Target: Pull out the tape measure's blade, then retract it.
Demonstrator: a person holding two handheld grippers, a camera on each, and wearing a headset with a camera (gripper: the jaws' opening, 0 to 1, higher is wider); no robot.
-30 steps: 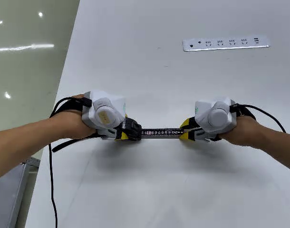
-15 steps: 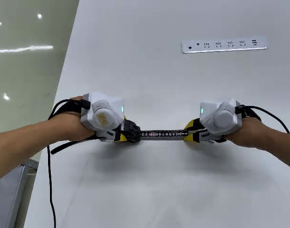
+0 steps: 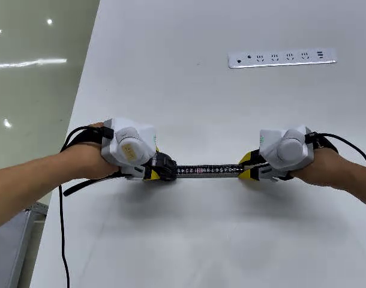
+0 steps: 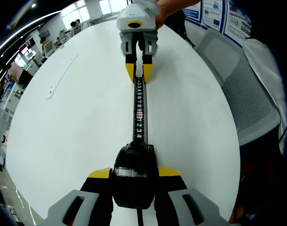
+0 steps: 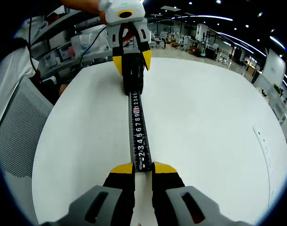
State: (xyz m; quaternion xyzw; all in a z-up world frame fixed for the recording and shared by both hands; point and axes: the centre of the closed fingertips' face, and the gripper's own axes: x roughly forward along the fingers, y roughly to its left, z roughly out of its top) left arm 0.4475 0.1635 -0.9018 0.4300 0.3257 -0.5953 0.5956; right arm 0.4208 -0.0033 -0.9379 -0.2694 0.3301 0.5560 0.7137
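The black tape measure case [image 3: 165,166] [image 4: 133,174] sits between the yellow-tipped jaws of my left gripper [image 3: 154,168] [image 4: 134,173], which is shut on it. Its black blade with white numbers [image 3: 208,170] [image 4: 139,108] [image 5: 139,134] stretches level over the white table to my right gripper [image 3: 248,166] [image 5: 143,168], whose jaws are shut on the blade's end. In the right gripper view the case [image 5: 132,77] appears far ahead in the left gripper [image 5: 130,61]. In the left gripper view the right gripper [image 4: 139,70] pinches the blade tip.
A white power strip [image 3: 282,57] lies flat at the back right of the white table [image 3: 231,108]. The table's left edge [image 3: 78,105] drops to a glossy floor. A grey mesh chair [image 4: 249,99] stands beside the table. Black cables trail from both hands.
My right gripper has moved rightward with the blade's end, so more blade shows between the two grippers. The left gripper and case have stayed put.
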